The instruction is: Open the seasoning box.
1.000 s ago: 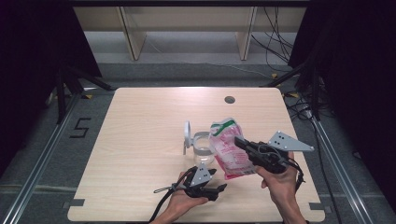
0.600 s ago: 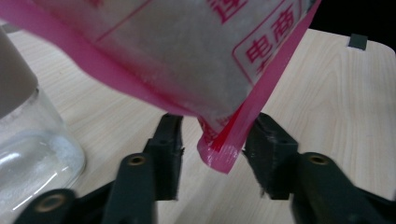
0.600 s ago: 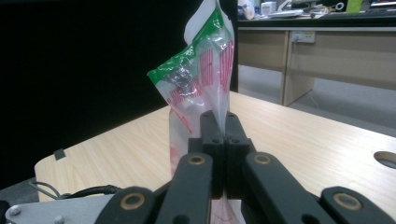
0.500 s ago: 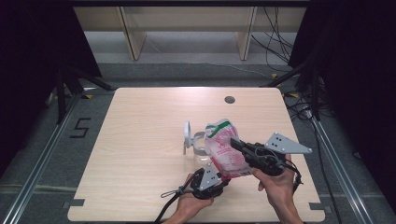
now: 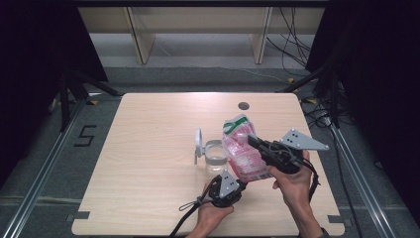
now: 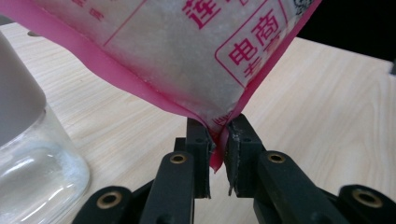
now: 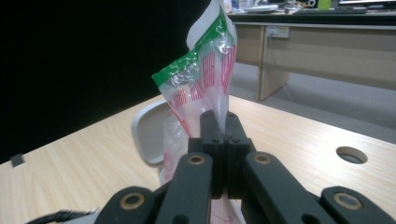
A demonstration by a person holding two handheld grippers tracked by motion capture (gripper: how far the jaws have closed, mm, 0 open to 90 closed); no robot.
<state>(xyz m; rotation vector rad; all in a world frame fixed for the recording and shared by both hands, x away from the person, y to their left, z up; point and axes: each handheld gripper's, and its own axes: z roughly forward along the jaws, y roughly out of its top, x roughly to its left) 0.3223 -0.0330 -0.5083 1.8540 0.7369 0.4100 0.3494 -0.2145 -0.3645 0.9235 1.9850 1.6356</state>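
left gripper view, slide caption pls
Left gripper pinching the bottom corner of the pink bag beside a glass jar.

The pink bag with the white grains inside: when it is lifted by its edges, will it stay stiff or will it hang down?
The pink bag is thin film, crumpled at its top, so it probably sags. The grains fill its lower part, so it is likely bottom-heavy. The left gripper and right gripper pinch only edges; smooth film might slip.

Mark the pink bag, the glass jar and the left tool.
pink bag (image 6: pixel 187 51), left gripper view, on its printed face.
glass jar (image 5: pixel 216 157), high view, on its clear wall.
left tool (image 6: pixel 220 144), left gripper view, midway between its tips, pinching the bag's bottom corner.
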